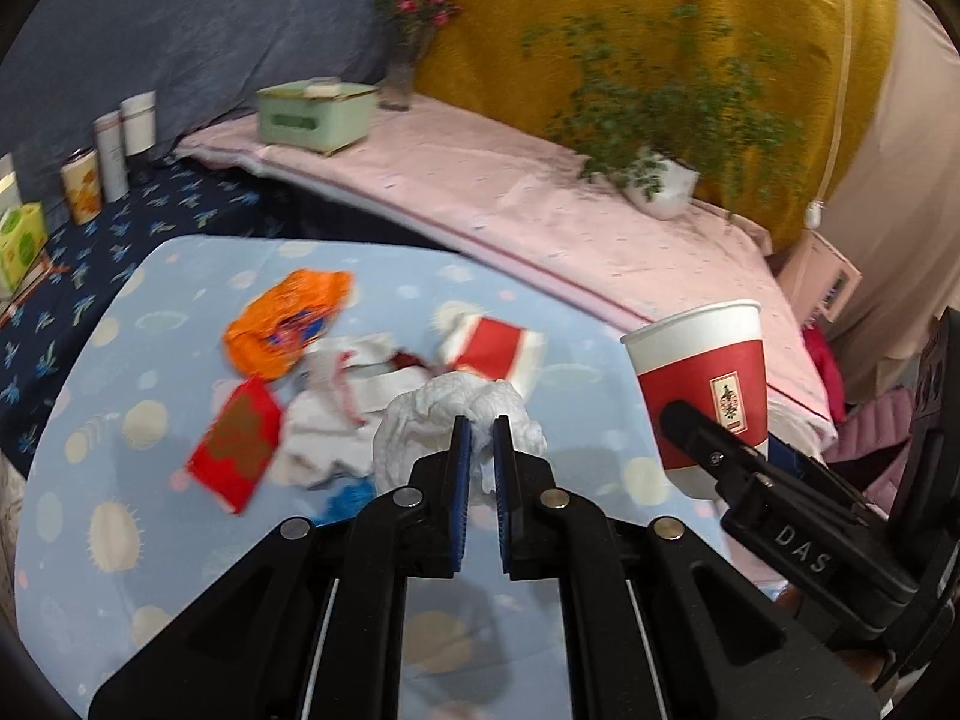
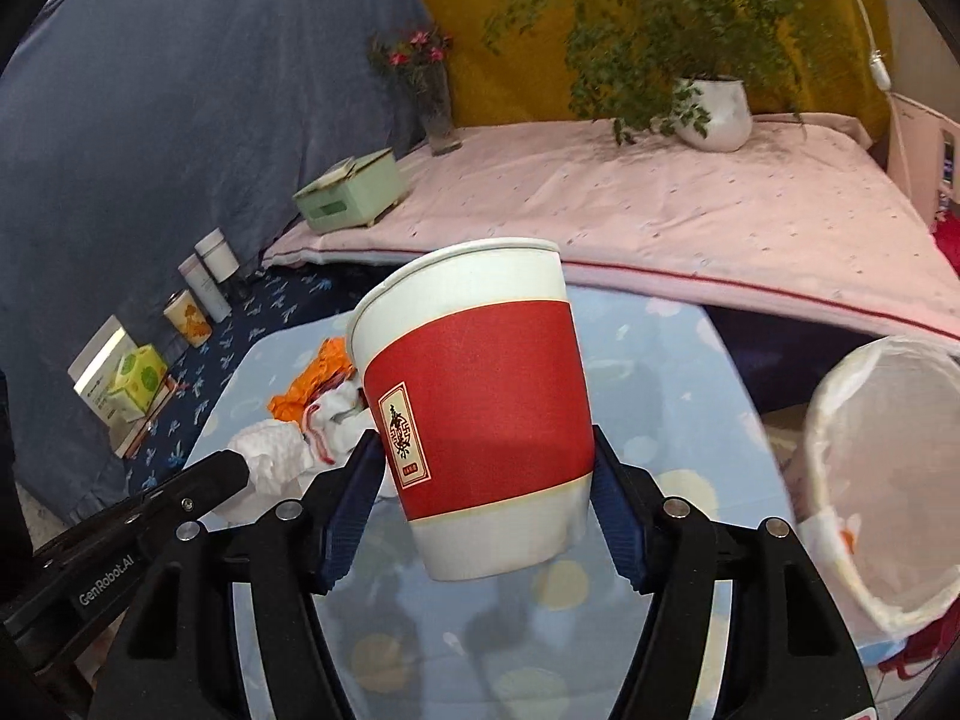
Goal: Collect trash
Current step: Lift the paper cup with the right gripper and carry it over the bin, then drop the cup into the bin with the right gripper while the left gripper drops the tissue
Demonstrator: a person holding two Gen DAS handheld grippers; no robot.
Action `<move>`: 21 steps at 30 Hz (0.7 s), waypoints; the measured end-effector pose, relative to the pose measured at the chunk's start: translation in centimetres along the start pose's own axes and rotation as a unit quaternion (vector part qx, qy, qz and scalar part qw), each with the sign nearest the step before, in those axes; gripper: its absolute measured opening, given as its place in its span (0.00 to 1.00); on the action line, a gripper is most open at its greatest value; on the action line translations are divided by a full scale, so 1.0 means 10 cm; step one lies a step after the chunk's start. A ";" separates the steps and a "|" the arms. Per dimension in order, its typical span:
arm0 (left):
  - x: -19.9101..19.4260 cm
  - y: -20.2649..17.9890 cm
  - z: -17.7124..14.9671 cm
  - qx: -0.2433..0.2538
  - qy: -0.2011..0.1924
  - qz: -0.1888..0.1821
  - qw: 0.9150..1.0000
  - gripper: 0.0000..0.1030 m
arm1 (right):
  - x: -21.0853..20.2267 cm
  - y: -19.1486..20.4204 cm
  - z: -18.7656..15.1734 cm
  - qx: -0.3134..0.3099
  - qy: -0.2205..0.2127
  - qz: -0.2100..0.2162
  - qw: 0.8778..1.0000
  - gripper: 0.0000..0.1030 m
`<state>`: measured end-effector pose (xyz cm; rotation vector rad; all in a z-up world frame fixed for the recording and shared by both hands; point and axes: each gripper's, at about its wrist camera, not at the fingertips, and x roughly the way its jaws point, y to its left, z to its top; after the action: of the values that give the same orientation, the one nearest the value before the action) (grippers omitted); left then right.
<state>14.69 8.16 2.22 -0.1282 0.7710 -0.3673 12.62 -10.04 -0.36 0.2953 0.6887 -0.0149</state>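
My left gripper (image 1: 480, 429) is shut on a crumpled white tissue (image 1: 420, 420), held just above the light blue table (image 1: 150, 540). My right gripper (image 2: 486, 450) is shut on a red and white paper cup (image 2: 480, 408), upright and lifted above the table; the cup also shows at the right of the left wrist view (image 1: 702, 390). Loose trash lies on the table: an orange wrapper (image 1: 282, 324), a red packet (image 1: 237, 441), a red and white wrapper (image 1: 495, 351) and white crumpled paper (image 1: 336, 408). A bin lined with a white bag (image 2: 888, 480) stands at the table's right edge.
A pink-covered bench (image 1: 540, 204) runs behind the table with a green box (image 1: 312, 111), a flower vase (image 1: 399, 78) and a potted plant (image 1: 660, 180). Cans and boxes (image 1: 90, 174) line the dark blue cloth at the left.
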 end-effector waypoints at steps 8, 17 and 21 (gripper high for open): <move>0.00 -0.93 0.07 0.056 -0.009 -0.066 0.996 0.07 | -0.60 -0.79 0.12 0.040 -0.045 -0.061 0.996 0.62; 0.18 -1.76 -0.01 0.103 0.010 -0.117 0.988 0.07 | -0.94 -1.57 0.02 0.080 -0.060 -0.125 0.987 0.62; 0.29 -2.06 -0.06 0.116 0.025 -0.145 0.982 0.07 | -1.02 -1.89 -0.05 0.094 -0.059 -0.151 0.982 0.62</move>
<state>10.50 -12.03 4.97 -0.0108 0.7545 -0.7370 2.27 -28.85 0.69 0.3651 0.6091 -0.3854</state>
